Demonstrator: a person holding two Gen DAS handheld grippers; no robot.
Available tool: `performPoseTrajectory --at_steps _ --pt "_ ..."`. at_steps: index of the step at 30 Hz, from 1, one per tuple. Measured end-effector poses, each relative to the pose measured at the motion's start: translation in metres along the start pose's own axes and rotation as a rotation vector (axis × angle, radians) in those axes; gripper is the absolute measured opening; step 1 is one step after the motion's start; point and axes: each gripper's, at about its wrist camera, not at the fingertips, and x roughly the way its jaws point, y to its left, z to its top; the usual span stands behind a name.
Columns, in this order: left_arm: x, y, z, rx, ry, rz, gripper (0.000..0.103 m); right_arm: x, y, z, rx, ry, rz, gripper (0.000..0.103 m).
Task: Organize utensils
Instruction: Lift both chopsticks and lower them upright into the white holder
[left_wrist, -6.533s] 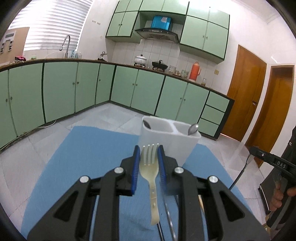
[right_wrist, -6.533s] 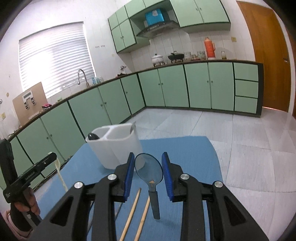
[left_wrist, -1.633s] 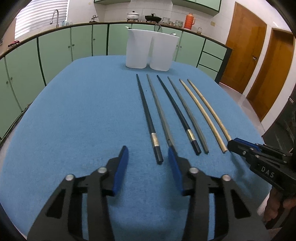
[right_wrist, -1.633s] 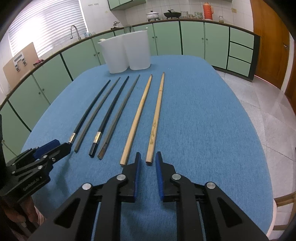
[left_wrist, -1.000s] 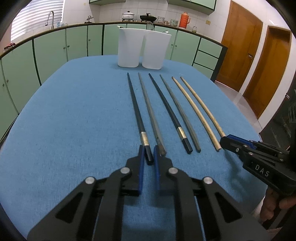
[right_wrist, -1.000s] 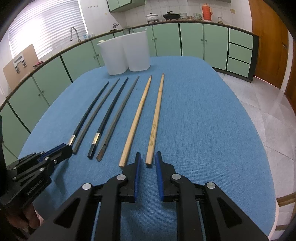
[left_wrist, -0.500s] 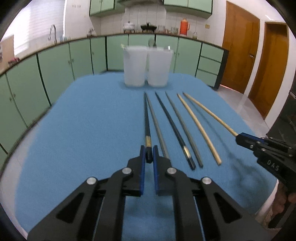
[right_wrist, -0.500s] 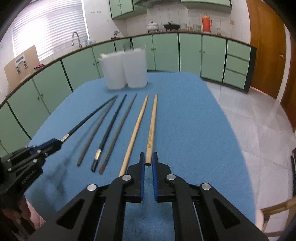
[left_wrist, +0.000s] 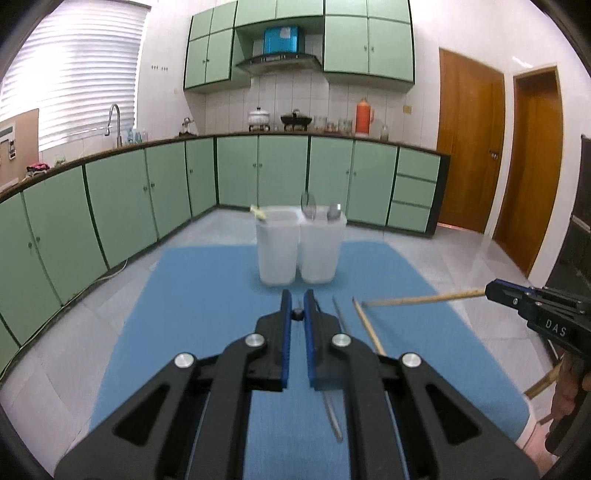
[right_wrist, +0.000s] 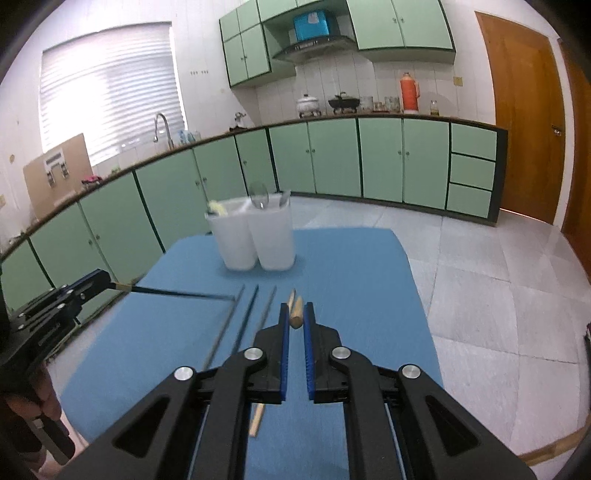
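My left gripper is shut on a black chopstick, held level above the blue table; in the left wrist view only its butt end shows between the fingers. My right gripper is shut on a wooden chopstick, also lifted; its end shows between the fingers. The white two-compartment holder stands at the table's far end with a fork in the left cup and spoons in the right. Several chopsticks lie on the table.
A second wooden chopstick lies beside the grey ones. Green kitchen cabinets run along the walls, with brown doors at the right. The table's right edge drops to a tiled floor.
Both grippers have risen and tilted up, each lifting its chopstick off the table. The chopsticks now hang level in the air, pointing toward the middle.
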Motion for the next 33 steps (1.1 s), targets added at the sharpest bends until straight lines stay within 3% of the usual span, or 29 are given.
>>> performPoseTrajectory --at_steps 11,20,33 --pt "0.013 0.012 0.068 -0.040 -0.047 -0.025 0.006 -0.001 -0.004 0.077 -0.021 -0.030 0.049 0.007" --pt "0.017 0.022 0.099 -0.058 -0.066 -0.056 0.006 0.012 0.006 0.110 -0.069 -0.018 0.072 0.007" --pt "0.021 0.017 0.186 -0.059 -0.241 -0.077 0.006 0.014 0.038 0.206 -0.167 -0.177 0.115 0.007"
